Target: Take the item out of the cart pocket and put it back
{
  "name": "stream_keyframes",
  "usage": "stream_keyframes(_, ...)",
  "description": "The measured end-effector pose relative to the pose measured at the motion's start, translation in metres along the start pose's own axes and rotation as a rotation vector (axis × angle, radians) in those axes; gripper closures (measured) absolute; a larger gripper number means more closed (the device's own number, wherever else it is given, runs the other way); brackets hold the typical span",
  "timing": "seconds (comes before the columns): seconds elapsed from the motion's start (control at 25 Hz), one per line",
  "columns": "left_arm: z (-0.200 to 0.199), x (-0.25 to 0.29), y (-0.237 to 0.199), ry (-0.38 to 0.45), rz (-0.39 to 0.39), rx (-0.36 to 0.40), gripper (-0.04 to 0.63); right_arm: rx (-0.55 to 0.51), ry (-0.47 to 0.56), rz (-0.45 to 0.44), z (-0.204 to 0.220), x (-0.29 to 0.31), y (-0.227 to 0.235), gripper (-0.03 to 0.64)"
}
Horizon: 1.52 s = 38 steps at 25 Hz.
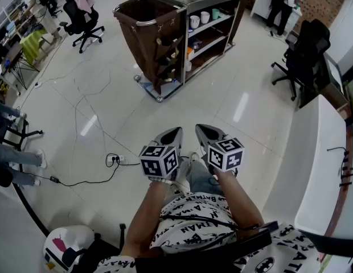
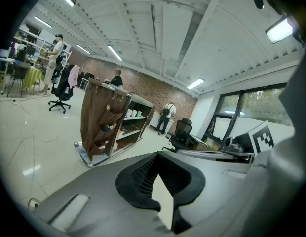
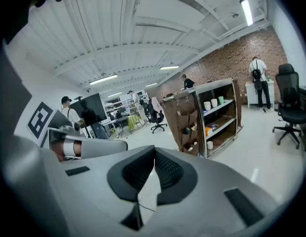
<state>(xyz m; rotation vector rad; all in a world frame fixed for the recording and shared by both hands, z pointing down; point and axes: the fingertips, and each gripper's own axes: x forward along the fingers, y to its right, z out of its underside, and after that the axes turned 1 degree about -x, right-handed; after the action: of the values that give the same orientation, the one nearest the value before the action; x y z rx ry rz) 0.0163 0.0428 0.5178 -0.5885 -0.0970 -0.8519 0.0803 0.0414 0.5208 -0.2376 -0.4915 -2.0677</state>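
Note:
The cart (image 1: 182, 21) stands a few steps ahead on the tiled floor. It has a brown fabric bag, metal shelves with cups, and a column of brown pockets (image 1: 165, 56) on its near side. Small items sit in the pockets, too small to tell apart. Both grippers are held low in front of the person, far short of the cart. My left gripper (image 1: 174, 132) and my right gripper (image 1: 201, 129) are both shut with nothing between the jaws. The cart (image 2: 101, 127) shows to the left in the left gripper view, and the cart (image 3: 205, 117) to the right in the right gripper view.
A cable and power strip (image 1: 111, 161) lie on the floor left of the grippers. Office chairs stand at the right (image 1: 302, 58) and at the far left (image 1: 82, 16). A white counter (image 1: 319, 169) runs along the right. People stand at the back and at the left edge.

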Motion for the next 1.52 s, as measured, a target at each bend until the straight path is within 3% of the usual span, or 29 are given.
stream_keyframes(0.48, -0.045, 0.055, -0.060, -0.002, -0.036, 0.038, 0.597, -0.021, 0.045, 0.019, -0.042, 0.089, 0.047, 0.584)
stream_keyframes(0.6, -0.063, 0.083, -0.084, -0.004, -0.060, 0.030, 0.597, -0.028, 0.031, 0.018, -0.060, 0.128, 0.072, 0.471)
stream_keyframes(0.72, -0.083, 0.115, -0.109, -0.005, -0.079, 0.021, 0.597, -0.048, 0.019, 0.021, -0.081, 0.171, 0.100, 0.471)
stream_keyframes(0.8, -0.096, 0.135, -0.125, -0.004, -0.095, 0.009, 0.597, -0.059, 0.006, 0.015, -0.096, 0.202, 0.118, 0.424)
stream_keyframes(1.12, -0.137, 0.215, -0.196, -0.002, -0.196, -0.050, 0.597, -0.136, -0.042, -0.036, -0.152, 0.337, 0.169, 0.423)
stream_keyframes(1.52, -0.162, 0.266, -0.267, -0.017, -0.314, -0.120, 0.597, -0.226, -0.134, -0.086, -0.172, 0.466, 0.198, 0.423)
